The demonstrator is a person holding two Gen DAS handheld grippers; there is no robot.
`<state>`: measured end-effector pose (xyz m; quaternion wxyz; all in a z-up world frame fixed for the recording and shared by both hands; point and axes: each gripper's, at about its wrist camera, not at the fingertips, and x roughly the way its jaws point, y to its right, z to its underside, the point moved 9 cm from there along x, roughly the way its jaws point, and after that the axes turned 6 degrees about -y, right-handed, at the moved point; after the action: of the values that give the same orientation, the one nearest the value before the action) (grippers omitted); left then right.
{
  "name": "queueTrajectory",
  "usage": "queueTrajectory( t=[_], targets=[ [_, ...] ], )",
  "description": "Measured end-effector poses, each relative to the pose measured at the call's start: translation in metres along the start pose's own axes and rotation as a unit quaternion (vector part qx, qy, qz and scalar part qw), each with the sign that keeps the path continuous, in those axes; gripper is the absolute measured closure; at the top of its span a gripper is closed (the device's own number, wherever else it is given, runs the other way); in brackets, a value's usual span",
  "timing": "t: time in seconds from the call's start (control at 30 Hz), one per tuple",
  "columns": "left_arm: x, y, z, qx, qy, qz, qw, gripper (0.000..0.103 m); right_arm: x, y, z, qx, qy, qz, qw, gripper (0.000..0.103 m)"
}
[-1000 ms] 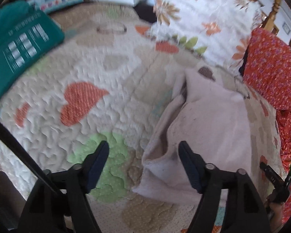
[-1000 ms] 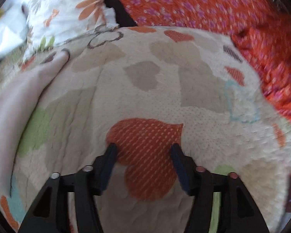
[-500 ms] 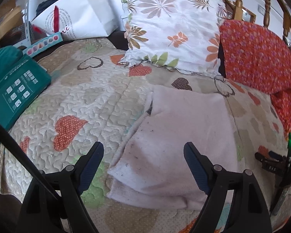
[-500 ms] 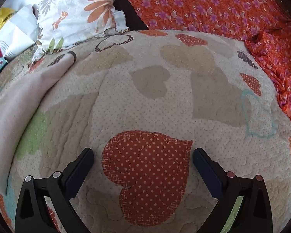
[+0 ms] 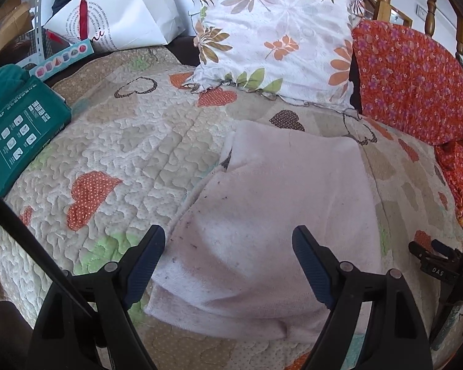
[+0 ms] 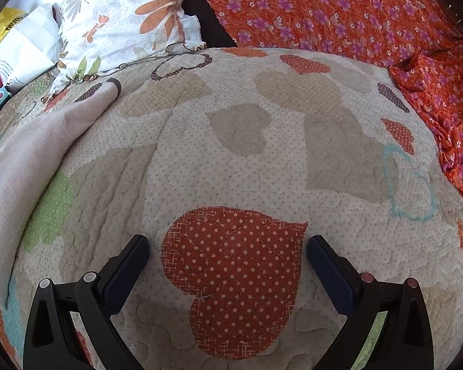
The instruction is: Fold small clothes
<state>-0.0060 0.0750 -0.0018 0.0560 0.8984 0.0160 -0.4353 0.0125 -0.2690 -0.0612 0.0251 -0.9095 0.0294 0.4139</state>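
1. Pale pink garment (image 5: 277, 209) lies folded on the heart-print quilt (image 5: 132, 160), roughly rectangular, a lower layer peeking out along the left and near edges.
2. Surface is fuzzy, with small dark lint specks, mostly on the near half. Far edge sits just short of the floral pillow (image 5: 277, 30).
3. My left gripper (image 5: 228, 265) is spread wide above the garment's near edge, nothing between the fingers.
4. My right gripper (image 6: 228, 265) is also wide open and holds nothing. It hangs over an orange dotted heart patch (image 6: 237, 277) on bare quilt.
5. From the right wrist camera the garment (image 6: 31, 154) is off to the left, apart from that gripper.
6. Red floral cushion (image 6: 339, 9) borders the quilt's far side; teal package (image 5: 18, 129) lies at its left edge.
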Motion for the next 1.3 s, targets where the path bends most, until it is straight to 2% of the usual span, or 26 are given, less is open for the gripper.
queueTrajectory(
  t=[1.3],
  targets=[
    [0.005,-0.008,0.006,-0.018,-0.018,0.008,0.9997,0.02,0.0,0.0,0.0,0.0,0.0,0.0,1.0,0.0]
  ],
)
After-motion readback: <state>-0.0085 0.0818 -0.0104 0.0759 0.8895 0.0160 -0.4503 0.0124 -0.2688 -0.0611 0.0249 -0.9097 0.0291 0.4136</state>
